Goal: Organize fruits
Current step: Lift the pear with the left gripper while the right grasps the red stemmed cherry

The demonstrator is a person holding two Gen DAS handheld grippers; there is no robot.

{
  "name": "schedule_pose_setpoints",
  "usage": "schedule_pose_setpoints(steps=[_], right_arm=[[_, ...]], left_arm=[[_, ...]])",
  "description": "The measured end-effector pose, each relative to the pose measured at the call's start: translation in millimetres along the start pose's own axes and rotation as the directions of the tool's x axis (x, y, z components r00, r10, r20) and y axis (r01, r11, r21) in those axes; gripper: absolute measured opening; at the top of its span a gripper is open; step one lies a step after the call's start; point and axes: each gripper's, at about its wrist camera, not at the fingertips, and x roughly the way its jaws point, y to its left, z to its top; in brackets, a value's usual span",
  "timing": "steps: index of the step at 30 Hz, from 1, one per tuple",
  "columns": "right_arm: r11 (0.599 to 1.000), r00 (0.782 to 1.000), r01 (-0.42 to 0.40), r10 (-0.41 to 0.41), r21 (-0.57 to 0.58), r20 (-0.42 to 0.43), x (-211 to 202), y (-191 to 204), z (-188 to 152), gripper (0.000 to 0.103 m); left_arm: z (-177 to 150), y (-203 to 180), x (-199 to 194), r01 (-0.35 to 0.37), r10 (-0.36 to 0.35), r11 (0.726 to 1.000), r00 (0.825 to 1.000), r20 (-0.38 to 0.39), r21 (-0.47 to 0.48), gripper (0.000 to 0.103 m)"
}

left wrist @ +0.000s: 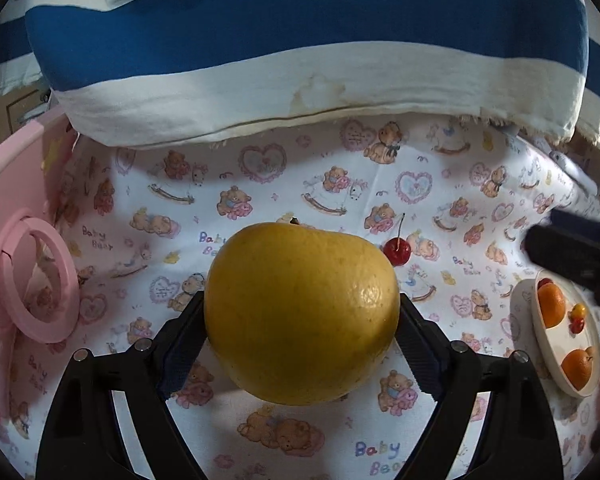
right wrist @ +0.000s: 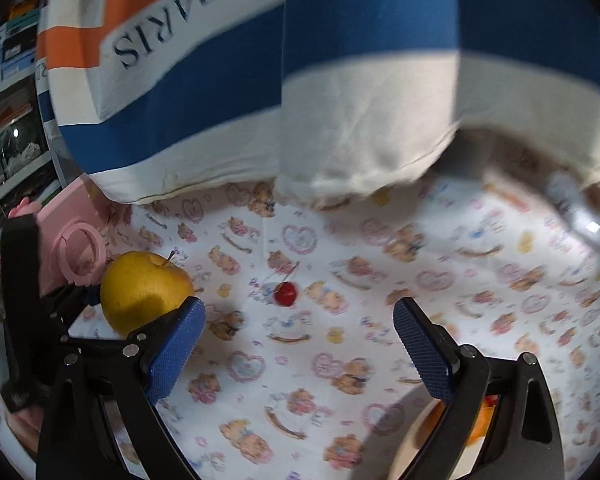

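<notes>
My left tool (left wrist: 302, 320) clamped on 1 big yellow pear (left wrist: 300, 312), dimpled skin, short stem, above the bear-print surface (left wrist: 260, 184), my right tool (right wrist: 300, 344) wide open, empty, 1 red cherry (right wrist: 285, 293) beyond

Soft daylight, shadows falling toward the camera; left view sharp, right view motion-blurred, both bent at fisheye edges.

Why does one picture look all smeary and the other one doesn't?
Right wrist view: the cloth and pillow are smeared by motion blur, worst toward the right. Left wrist view: sharp; the pear shows a bright glare patch on its right side and a shaded underside. Both views bulge from the fisheye lens.
</notes>
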Motion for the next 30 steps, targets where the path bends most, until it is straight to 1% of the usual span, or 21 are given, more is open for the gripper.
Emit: schedule_pose_setpoints(steps=[1,2,3,6,9,11,13,15,16,19,23,25,26,29,30], right_arm=[[1.0,1.0,-0.016,0.016,0.02,-0.017,8.4,-0.4,1.7,0.091],[0.999,0.999,-0.021,0.022,0.027,-0.03,14.6,0.3,2.4,0.086],[0.999,0.999,-0.022,0.024,0.031,-0.045,22.2,1.4,2.9,0.083],[0.999,0.996,-0.018,0.021,0.027,-0.089,46.8,5.2,2.7,0.07],[0.996,0.992,-0.037,0.046,0.079,-0.118,62.6,1.0,1.4,0.06],[0.995,0.992,-0.032,0.044,0.094,-0.122,68.5,-0.5,2.0,0.059],[0.997,0.992,-0.012,0.022,0.081,-0.126,74.7,0.8,3.1,0.057],[0.998,0.991,-0.001,0.009,0.062,-0.134,80.6,2.4,4.7,0.051],[0.998,0.988,0.003,0.005,0.056,-0.155,82.8,2.6,4.5,0.05],[0.999,0.985,-0.001,0.01,0.054,-0.171,90.3,2.9,3.6,0.048],[0.999,0.984,0.0,0.009,0.046,-0.177,101.6,4.4,3.6,0.043],[0.999,0.984,0.006,0.002,0.042,-0.179,105.5,4.3,3.1,0.041],[0.999,0.983,0.005,0.003,0.045,-0.183,107.5,4.6,2.8,0.038],[0.999,0.981,0.002,0.007,0.046,-0.193,111.7,5.6,1.4,0.035],[0.999,0.981,0.008,-0.001,0.038,-0.192,112.4,6.6,0.7,0.031]], left_arm=[[0.1,0.3,0.1,-0.002,0.002,1.0,1.0,0.001,-0.002,0.087],[0.1,0.5,-0.3,-0.008,0.008,1.0,1.0,0.004,0.0,0.087],[0.1,0.4,-0.8,-0.016,0.016,1.0,1.0,0.009,0.003,0.087],[0.5,0.8,-2.6,-0.035,0.035,0.999,0.999,0.022,0.003,0.087],[1.0,3.5,-5.2,-0.03,0.03,0.999,0.999,0.021,-0.013,0.087],[1.4,4.6,-6.0,-0.035,0.035,0.999,0.999,0.022,-0.019,0.087],[1.4,5.0,-5.2,-0.045,0.045,0.999,0.999,0.023,-0.017,0.087],[0.6,4.2,-6.7,-0.054,0.054,0.998,0.998,0.023,-0.018,0.087],[0.3,4.4,-7.2,-0.056,0.056,0.998,0.998,0.022,-0.022,0.087],[-0.5,5.8,-7.4,-0.055,0.056,0.998,0.998,0.02,-0.035,0.087],[2.2,8.6,-7.0,-0.058,0.059,0.998,0.998,0.023,-0.039,0.087],[2.5,8.5,-8.1,-0.055,0.056,0.998,0.998,0.024,-0.041,0.087],[2.3,9.0,-8.2,-0.052,0.053,0.998,0.998,0.022,-0.042,0.087],[2.2,10.1,-8.6,-0.029,0.029,0.998,1.0,0.008,-0.057,0.087],[1.9,9.9,-8.9,-0.021,0.021,0.998,1.0,0.006,-0.058,0.087]])
